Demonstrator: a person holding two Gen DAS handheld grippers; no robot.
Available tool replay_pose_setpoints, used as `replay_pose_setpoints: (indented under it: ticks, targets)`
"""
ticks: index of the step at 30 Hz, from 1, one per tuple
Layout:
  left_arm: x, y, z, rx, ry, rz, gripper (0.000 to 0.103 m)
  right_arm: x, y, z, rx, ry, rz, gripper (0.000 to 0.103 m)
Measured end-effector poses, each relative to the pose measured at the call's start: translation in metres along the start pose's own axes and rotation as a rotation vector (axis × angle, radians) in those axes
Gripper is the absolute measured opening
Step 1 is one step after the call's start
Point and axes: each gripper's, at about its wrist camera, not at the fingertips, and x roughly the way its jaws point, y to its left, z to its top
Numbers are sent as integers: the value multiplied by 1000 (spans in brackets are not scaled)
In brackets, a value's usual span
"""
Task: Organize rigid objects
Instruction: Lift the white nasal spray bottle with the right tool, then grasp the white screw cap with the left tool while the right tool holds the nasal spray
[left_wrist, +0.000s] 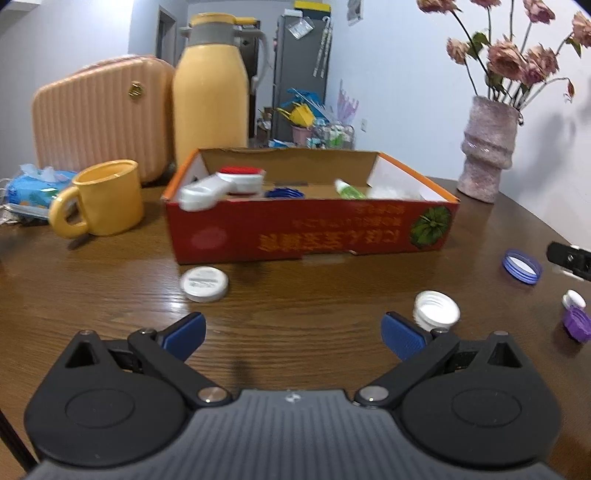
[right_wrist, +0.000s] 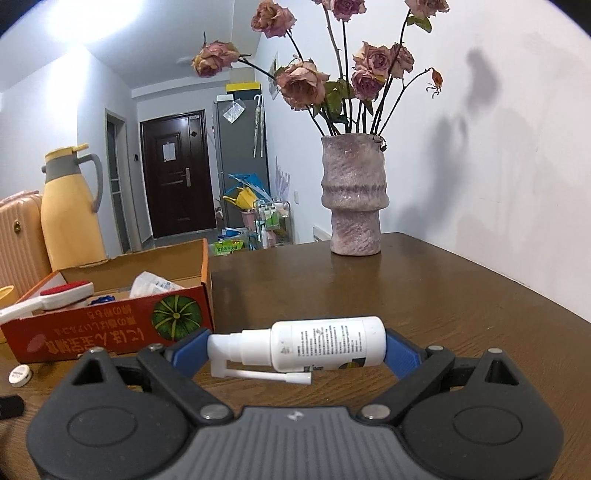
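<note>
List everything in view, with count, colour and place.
Box: 1, red-orange, table centre, holding small items
Spray bottle: 1, white, held sideways in right hand-held gripper
Loose caps: white before box; white, blue, purple to its right
Mug: 1, yellow, left of box
Flask: 1, yellow, behind box
Case: 1, pink, far left
Vase: 1, pink, holds dried roses
Table: 1, brown wood
Left hand-held gripper: open, empty
Right hand-held gripper: shut on bottle
</note>
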Motion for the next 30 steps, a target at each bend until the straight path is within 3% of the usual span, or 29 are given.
replay_pose_setpoints:
  ticks: [17,30]
  targets:
    - [42,-88,-1,101,92,-31,103,-3,-19,2,0,-17,20,97]
    - [67,-113,5,91,130,-17,103,18,-38,2,1,35,-4,97]
